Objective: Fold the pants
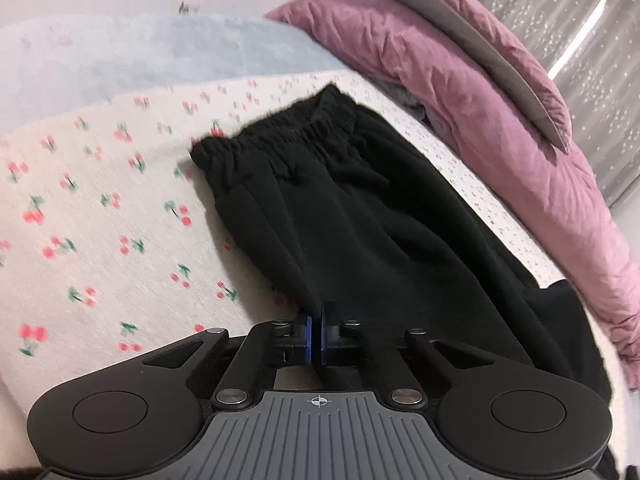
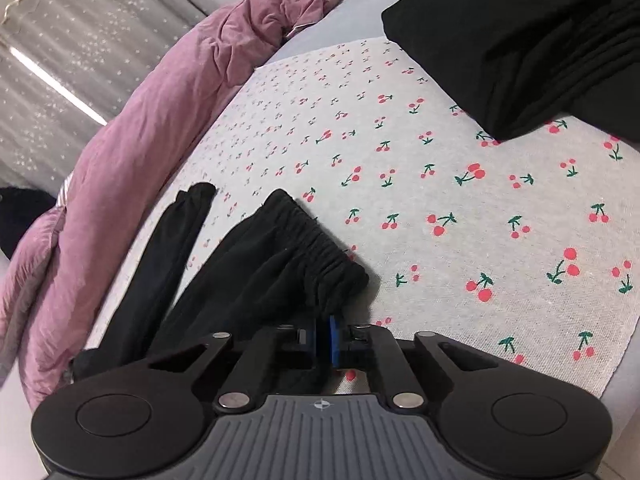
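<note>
Soft, even light is filling both views. Motion blur is smearing the cherry-print sheet [image 1: 100, 208] in the left view. Fisheye distortion is bending the edges.

The pants [image 1: 352, 216] are plain black, with no pattern. Under them the cloth [image 2: 420, 208] is off-white, printed all over with small red cherries on green stems. The quilt [image 1: 460, 92] is dusty mauve-pink, and the pillow [image 1: 472, 40] lying on it is grey. The blanket [image 1: 140, 52] is pale blue. A stack of clothes [image 2: 520, 48] is black. The curtain [image 2: 80, 40] is grey with tiny white sparkles. Both grippers have blue pads [image 2: 333, 338] and black bodies.
</note>
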`<state>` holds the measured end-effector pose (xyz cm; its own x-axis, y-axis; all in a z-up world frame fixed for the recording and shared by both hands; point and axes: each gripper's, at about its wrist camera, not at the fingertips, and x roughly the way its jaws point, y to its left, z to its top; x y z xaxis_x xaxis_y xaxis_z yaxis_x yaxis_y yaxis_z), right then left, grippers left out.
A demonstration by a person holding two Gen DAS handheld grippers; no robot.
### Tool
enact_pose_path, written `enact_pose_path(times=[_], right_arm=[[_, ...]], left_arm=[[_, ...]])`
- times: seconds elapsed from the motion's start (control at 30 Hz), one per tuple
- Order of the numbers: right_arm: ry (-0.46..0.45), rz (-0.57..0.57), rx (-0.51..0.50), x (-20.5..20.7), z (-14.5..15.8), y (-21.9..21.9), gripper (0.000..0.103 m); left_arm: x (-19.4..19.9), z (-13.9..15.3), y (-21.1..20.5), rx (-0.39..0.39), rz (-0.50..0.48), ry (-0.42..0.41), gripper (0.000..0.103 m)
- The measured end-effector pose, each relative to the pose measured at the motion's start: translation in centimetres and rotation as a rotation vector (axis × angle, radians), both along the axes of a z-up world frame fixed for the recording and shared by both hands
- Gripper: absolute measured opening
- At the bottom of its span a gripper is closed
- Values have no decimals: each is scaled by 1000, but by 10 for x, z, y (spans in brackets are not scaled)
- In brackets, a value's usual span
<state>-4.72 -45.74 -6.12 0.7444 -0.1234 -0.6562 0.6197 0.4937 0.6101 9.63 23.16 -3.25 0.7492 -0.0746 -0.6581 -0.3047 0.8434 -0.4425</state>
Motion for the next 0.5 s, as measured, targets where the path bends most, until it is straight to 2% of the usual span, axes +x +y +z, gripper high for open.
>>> enact_pose_path(times=[0.07, 0.2, 0.4, 0.5], right_arm=[[-1, -17, -47, -6, 7, -2, 4], [-25, -10, -62, -22, 13, -7, 4], [-5, 7, -95, -30, 19, -6, 3], [20, 18, -122, -32, 23, -5, 3]], left_arm=[[-8, 11, -1, 57, 7, -28, 1], [-29, 30, 7, 102, -6, -62, 1], [-55, 40, 25, 70, -37, -36, 2], [-64, 39, 25, 83, -62, -12, 2]])
